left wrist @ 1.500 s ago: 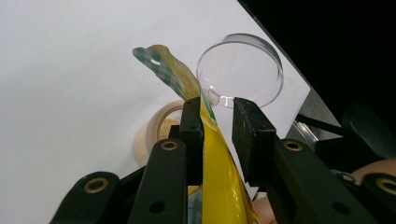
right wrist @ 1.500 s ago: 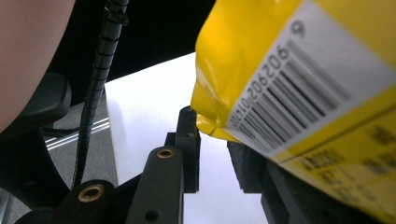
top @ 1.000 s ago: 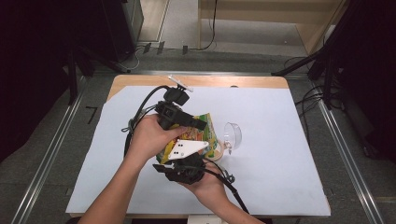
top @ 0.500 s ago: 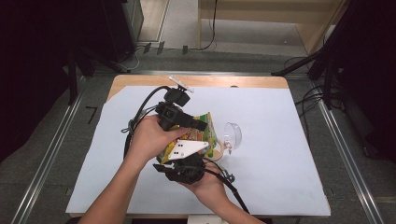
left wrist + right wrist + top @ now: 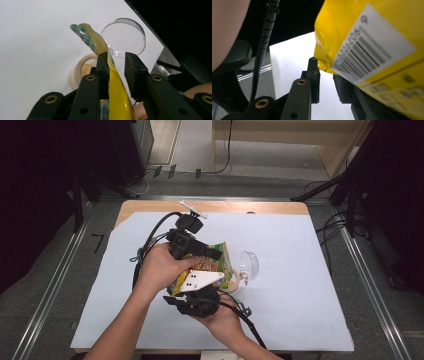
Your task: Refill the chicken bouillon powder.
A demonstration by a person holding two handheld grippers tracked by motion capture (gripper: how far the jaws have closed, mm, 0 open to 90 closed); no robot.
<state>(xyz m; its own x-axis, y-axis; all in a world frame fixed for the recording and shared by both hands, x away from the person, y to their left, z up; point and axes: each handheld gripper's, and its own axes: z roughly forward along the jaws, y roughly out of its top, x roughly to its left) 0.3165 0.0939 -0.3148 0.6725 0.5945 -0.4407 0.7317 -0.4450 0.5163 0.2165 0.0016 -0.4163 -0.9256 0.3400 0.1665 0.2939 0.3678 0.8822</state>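
A yellow snack bag [image 5: 216, 266] lies tilted at mid-table between both grippers. My left gripper [image 5: 212, 254] comes at it from the left. In the left gripper view the bag [image 5: 95, 41] runs up between the jaws of that gripper [image 5: 116, 56]. It touches the left jaw, and a gap stays open to the right jaw. My right gripper [image 5: 197, 292] sits just below the bag. In the right gripper view the bag's barcoded corner [image 5: 367, 37] hangs between the jaw tips of this gripper [image 5: 325, 68] and hides the right jaw.
A low beige jar [image 5: 231, 285] holding tan powder [image 5: 85, 70] stands under the bag's right end. A clear round lid [image 5: 248, 265] rests beside it on the white sheet [image 5: 300, 295]. Cables trail from both grippers, and the wooden table edge [image 5: 150, 207] shows at the back.
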